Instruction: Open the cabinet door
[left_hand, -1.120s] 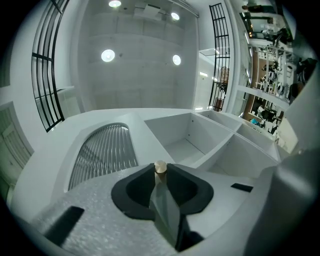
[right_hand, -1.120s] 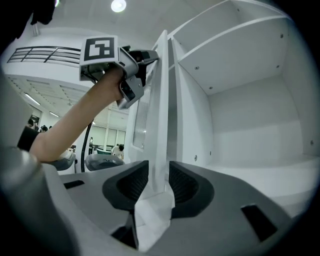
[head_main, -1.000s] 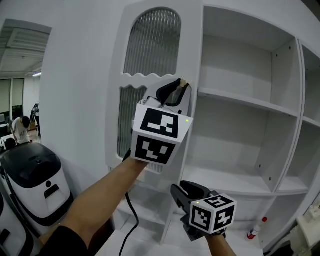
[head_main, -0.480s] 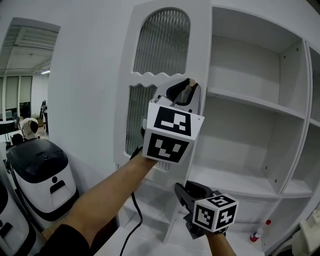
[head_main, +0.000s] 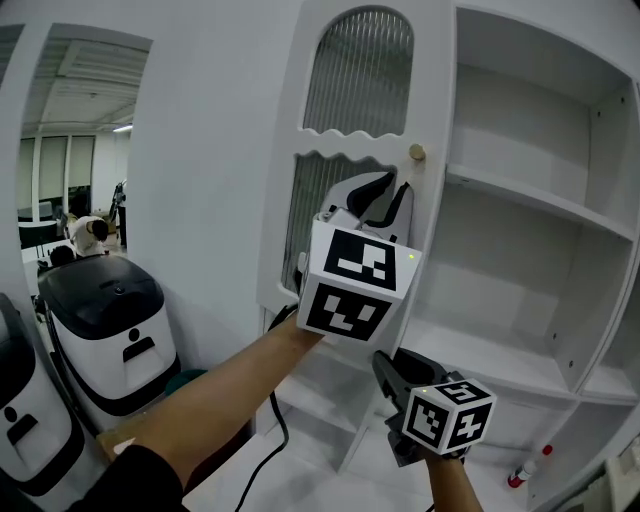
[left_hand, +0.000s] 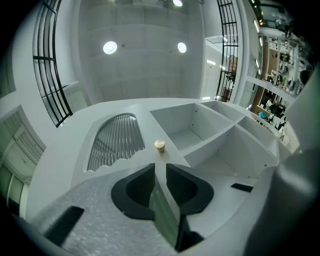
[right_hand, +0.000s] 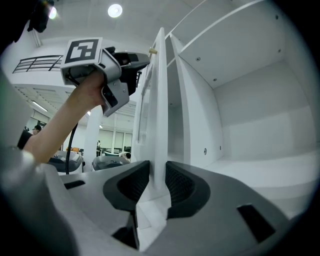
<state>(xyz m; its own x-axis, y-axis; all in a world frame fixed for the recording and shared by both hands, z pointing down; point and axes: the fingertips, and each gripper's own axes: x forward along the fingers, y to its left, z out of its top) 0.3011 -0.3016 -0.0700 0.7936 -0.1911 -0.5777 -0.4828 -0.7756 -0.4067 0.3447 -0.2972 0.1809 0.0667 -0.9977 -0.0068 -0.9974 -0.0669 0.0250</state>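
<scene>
The white cabinet door with ribbed glass panels stands swung out, its small round knob free. My left gripper hovers just below the knob, in front of the door's face. Its jaws are open by a narrow gap and hold nothing. In the left gripper view the knob sits a little ahead of the left gripper. Lower down, my right gripper has the door's free edge between its jaws. In the right gripper view the right gripper has just been closing, and its pads press that edge.
The cabinet's bare white shelves lie open to the right of the door. Two white machines with black tops stand on the floor at left. A black cable hangs below my left arm. A small red-capped bottle lies low at right.
My left gripper has come off the knob and sunk just below it, leaving the knob bare. The right gripper stays at the door's edge.
</scene>
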